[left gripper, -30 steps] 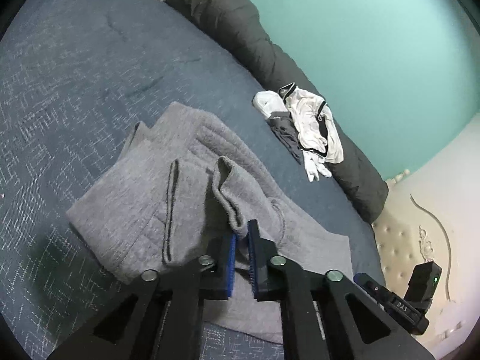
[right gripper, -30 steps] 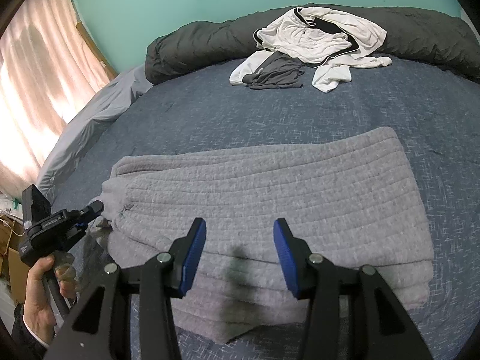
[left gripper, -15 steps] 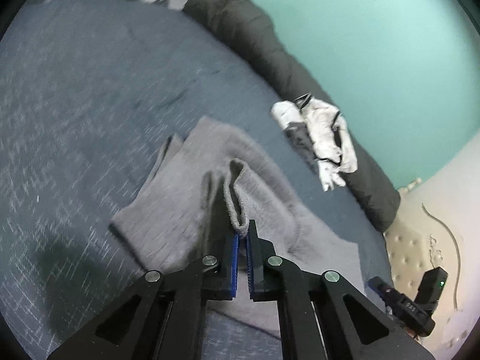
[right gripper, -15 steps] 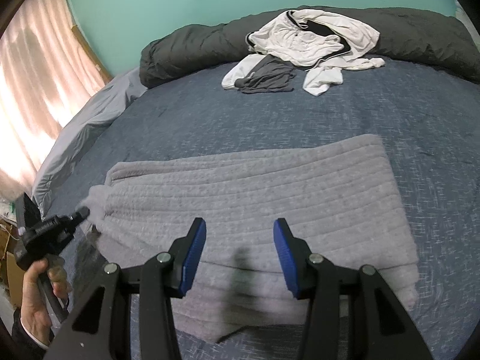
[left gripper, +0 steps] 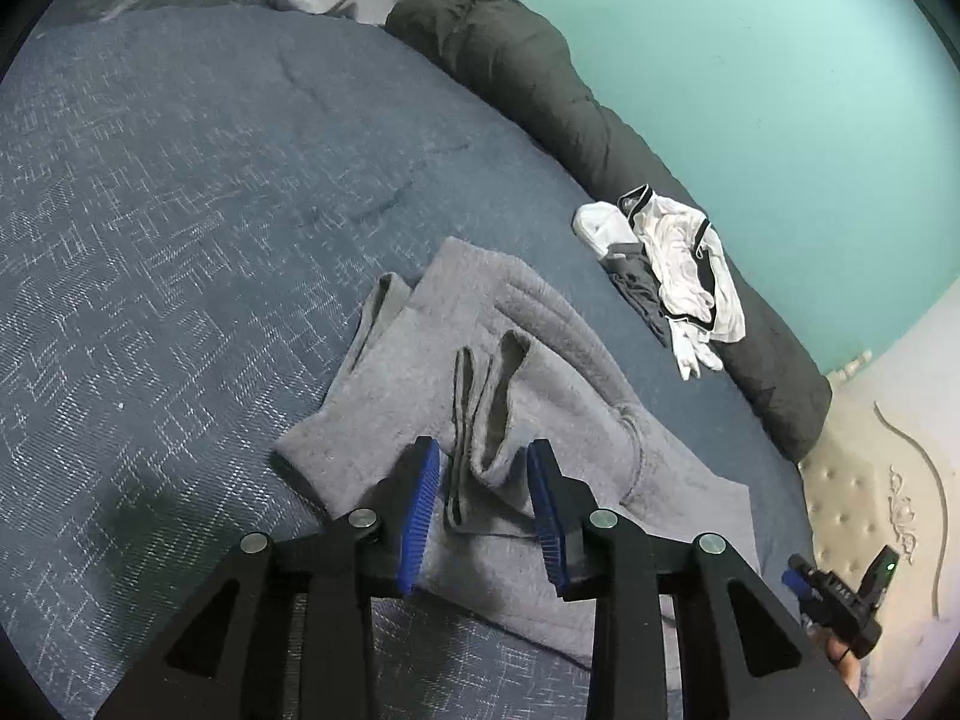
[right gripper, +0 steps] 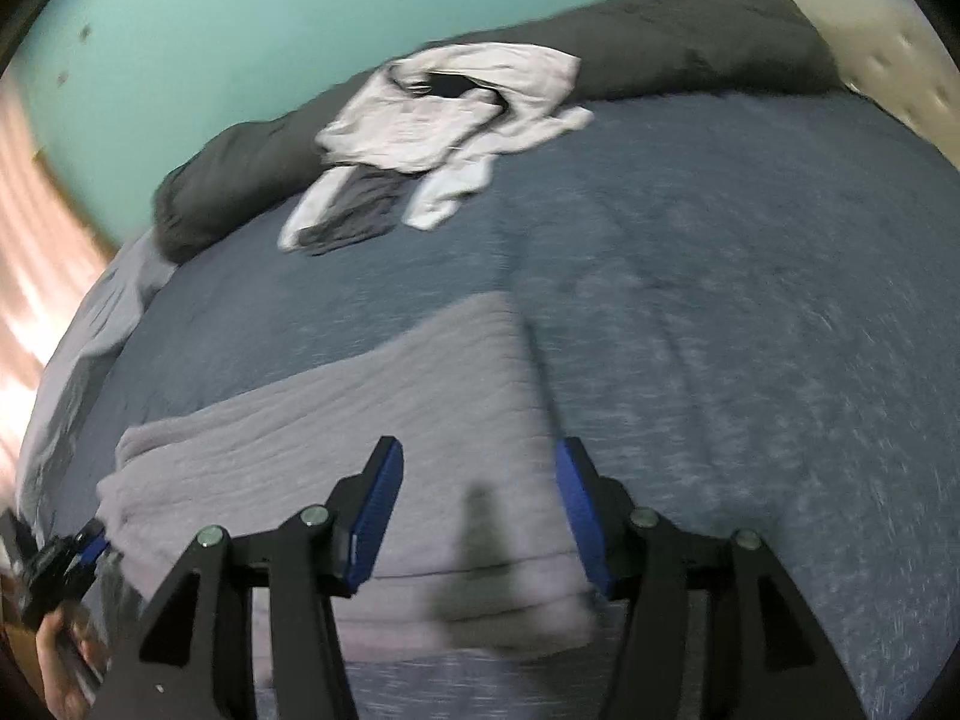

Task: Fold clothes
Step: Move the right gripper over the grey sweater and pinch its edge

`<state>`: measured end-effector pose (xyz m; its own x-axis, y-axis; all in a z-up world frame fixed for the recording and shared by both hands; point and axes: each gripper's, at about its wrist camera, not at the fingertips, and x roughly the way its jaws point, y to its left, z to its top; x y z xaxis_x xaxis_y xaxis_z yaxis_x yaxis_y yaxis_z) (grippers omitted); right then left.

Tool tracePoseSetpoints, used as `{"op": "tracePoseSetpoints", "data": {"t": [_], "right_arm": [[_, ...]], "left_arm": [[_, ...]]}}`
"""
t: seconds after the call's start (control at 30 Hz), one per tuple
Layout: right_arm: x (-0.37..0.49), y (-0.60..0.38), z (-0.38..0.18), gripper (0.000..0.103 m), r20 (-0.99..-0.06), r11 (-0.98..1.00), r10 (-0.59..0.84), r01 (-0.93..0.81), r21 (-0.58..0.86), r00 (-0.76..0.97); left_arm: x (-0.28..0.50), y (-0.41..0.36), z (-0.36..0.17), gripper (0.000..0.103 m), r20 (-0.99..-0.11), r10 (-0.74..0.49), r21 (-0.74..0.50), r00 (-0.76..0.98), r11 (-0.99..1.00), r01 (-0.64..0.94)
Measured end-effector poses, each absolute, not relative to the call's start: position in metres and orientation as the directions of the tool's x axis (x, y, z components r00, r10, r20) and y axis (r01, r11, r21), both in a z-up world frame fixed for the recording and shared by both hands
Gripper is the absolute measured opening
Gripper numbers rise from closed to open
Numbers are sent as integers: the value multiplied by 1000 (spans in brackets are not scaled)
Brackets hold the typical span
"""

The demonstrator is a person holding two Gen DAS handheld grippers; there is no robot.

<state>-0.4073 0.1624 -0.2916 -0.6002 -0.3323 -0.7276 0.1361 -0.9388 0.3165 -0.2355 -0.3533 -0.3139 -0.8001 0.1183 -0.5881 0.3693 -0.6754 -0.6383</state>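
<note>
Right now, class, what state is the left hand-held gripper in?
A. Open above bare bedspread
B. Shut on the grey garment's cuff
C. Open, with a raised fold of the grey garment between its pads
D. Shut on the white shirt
C: the left hand-held gripper has its blue pads spread apart, either side of a raised fold of the grey garment.

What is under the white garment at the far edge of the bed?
The white garment drapes over the dark rolled duvet and a dark grey garment on the blue bedspread. Anything else beneath is hidden.

The grey quilted garment (left gripper: 540, 372) lies folded in flat layers on the blue bed (left gripper: 180, 180), with one ribbed end standing up in a loose fold. A crumpled white and dark clothes pile (left gripper: 672, 264) rests well apart, against the dark duvet roll (left gripper: 540, 78).
</note>
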Motion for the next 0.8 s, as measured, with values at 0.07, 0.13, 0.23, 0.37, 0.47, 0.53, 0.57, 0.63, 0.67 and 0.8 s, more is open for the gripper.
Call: {"op": "tracePoseSetpoints", "data": {"t": [0.07, 0.13, 0.23, 0.37, 0.47, 0.53, 0.57, 0.63, 0.67, 0.8], "right_arm": [[-408, 173, -302, 54, -742, -939, -327, 108, 328, -585], [-408, 179, -312, 53, -758, -937, -327, 88, 338, -564], [-407, 175, -329, 52, -800, -950, -299, 88, 298, -520], [-405, 178, -339, 52, -810, -954, -285, 66, 294, -513], [-404, 182, -338, 52, -796, -946, -295, 45, 321, -529], [-402, 182, -335, 52, -788, -944, -300, 52, 325, -537], [-401, 181, -334, 52, -786, -944, -303, 57, 325, -539], [-399, 179, -331, 52, -780, -943, -308, 64, 328, -544], [-398, 178, -330, 52, -777, -942, -310, 68, 329, -547], [-394, 176, -325, 52, -762, -943, -308, 75, 324, -570]], "left_arm": [[-233, -354, -313, 33, -590, 107, -632, -800, -677, 376], [-231, -355, -311, 33, -592, 96, -627, -800, -679, 382], [-224, -357, -311, 35, -595, 80, -622, -799, -676, 395], [-212, -361, -311, 50, -600, 62, -620, -798, -667, 414], [-206, -366, -319, 50, -600, 81, -640, -796, -645, 417], [-205, -367, -320, 50, -605, 77, -634, -793, -649, 421], [-203, -367, -320, 51, -606, 76, -632, -792, -650, 421], [-199, -368, -321, 54, -596, 88, -651, -798, -634, 417], [-197, -369, -323, 58, -586, 102, -671, -804, -617, 411], [-195, -369, -327, 61, -587, 115, -686, -802, -597, 417]]}}
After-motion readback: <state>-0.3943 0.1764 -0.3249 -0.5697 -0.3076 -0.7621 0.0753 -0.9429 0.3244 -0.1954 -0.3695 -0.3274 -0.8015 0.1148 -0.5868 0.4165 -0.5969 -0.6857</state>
